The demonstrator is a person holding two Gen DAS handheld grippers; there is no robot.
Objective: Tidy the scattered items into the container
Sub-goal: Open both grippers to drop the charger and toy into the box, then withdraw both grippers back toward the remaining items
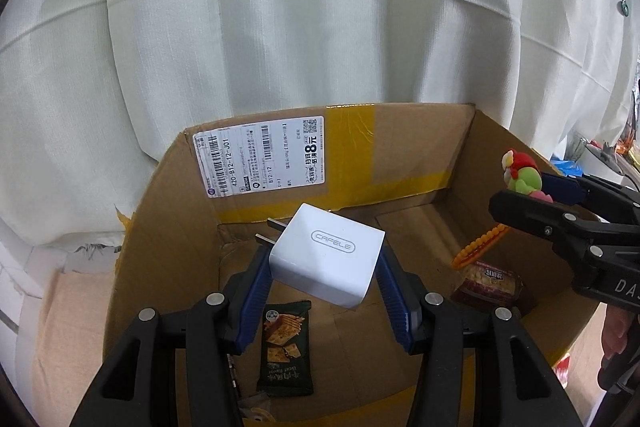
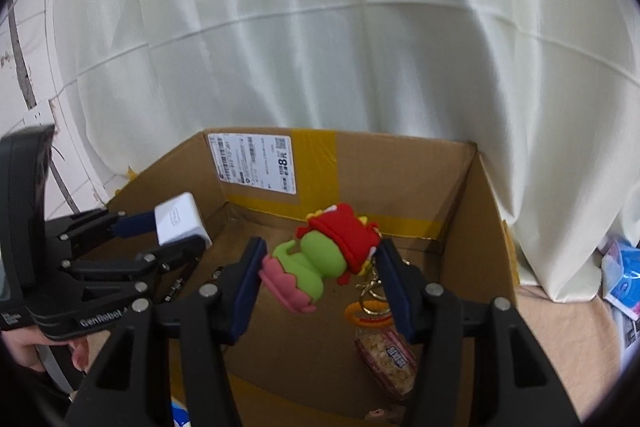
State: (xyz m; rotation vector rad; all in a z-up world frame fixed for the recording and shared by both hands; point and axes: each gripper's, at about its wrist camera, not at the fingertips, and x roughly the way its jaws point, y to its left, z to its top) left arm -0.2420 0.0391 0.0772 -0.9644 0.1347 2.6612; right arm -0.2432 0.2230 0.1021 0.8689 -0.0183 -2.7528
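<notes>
- The left tool (image 1: pixel 324 267) grips a white charger (image 1: pixel 326 259) between its blue pads, one pad on each side of the block, and holds it over the open cardboard box (image 1: pixel 168 211).
- The charger's two metal prongs point to the left in the left wrist view, and its top face carries an oval logo.
- The right tool (image 2: pixel 320 275) is clamped on a toy keychain (image 2: pixel 320 263), a green figure with a red hood and a pink base, also held over the inside of the box.
- A gold clasp and an orange beaded loop (image 2: pixel 368 311) hang below the toy on its right side.
- On the box floor lies a dark green snack packet (image 1: pixel 286 351), below the left tool.
- A red-brown snack packet (image 2: pixel 388 359) lies near the right wall of the box, under the hanging loop.
- A white shipping label (image 1: pixel 264 159) is stuck to the inner face of the far wall, beside strips of yellow tape.
- The box stands in front of a white curtain (image 1: pixel 320 27) on a beige surface.
- A person's fingers (image 2: pixel 80 351) show on the handle of the left tool in the right wrist view.
</notes>
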